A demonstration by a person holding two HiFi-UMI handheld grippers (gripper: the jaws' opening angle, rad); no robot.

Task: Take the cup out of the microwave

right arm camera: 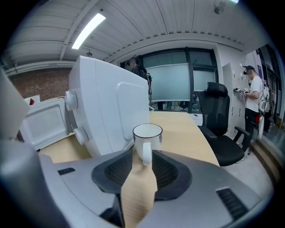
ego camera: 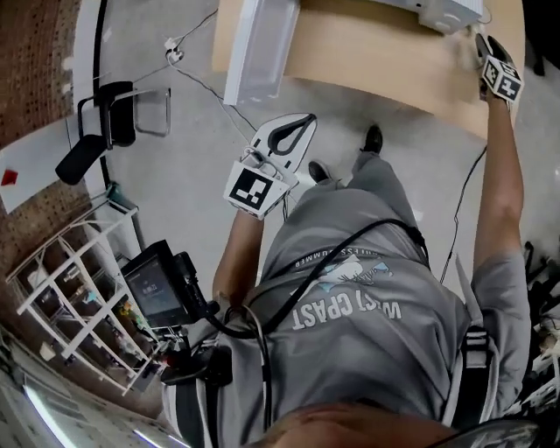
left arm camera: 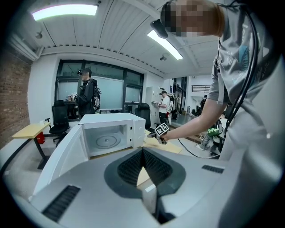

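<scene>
1. A brick wall (left arm camera: 13, 98) stood at the left; dark-framed windows (left arm camera: 104, 91) lined the far side.
2. Strip lights (left arm camera: 64, 11) lit the ribbed ceiling (left arm camera: 124, 26).
3. A black office chair (right arm camera: 218, 124) stood beside the wooden surface (right arm camera: 178, 129).

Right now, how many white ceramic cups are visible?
1. The white ceramic cup stands on the light wooden table beside the white microwave, at the tips of the right gripper. Its cavity is empty.

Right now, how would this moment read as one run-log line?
cup: upright on table beside microwave | microwave door: open, cavity empty | right gripper: fingers open, cup handle between them | left gripper: shut, empty
</scene>
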